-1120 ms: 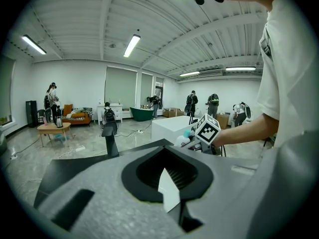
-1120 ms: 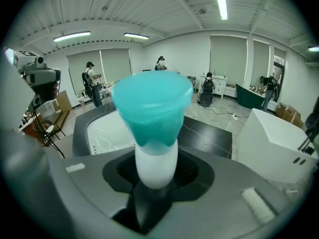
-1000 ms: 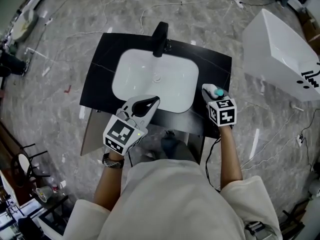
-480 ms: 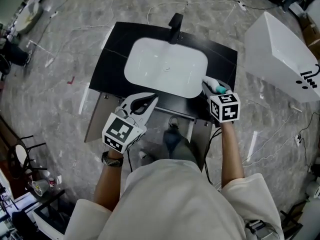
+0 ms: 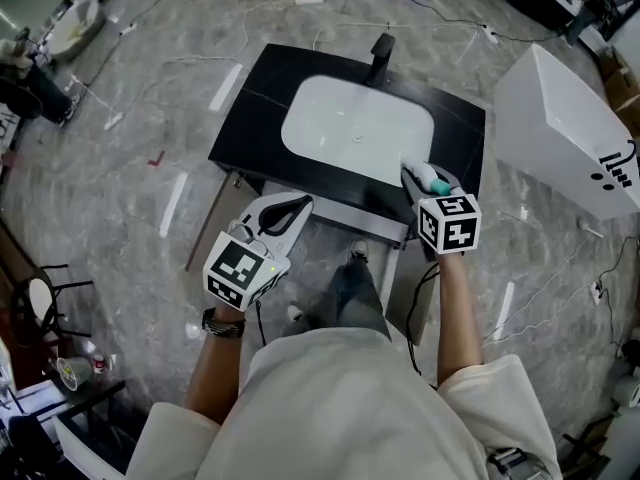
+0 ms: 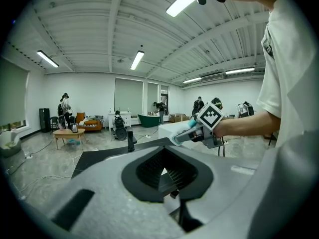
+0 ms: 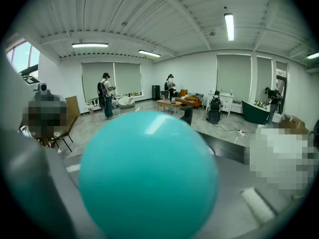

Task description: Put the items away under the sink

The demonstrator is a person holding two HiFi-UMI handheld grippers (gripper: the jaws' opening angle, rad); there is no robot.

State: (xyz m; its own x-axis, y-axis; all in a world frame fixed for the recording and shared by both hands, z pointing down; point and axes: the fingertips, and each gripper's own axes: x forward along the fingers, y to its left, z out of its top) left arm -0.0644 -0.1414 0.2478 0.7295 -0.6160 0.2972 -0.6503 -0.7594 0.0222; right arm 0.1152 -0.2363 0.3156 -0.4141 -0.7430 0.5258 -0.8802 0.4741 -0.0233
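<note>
Two tongs. Left tongs: clenched, nothing held, short of the desk's near edge. Right tongs: grasping one teal-capped item, over that edge. Beyond them: one desk, one basin, one faucet. Open floor all round.

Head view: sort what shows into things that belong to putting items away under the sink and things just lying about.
Belongs to the job:
- sink unit
- teal round item, gripped in the right gripper
- left gripper, shut and empty

Just lying about:
- white tub on the right
- white strips on the floor
</note>
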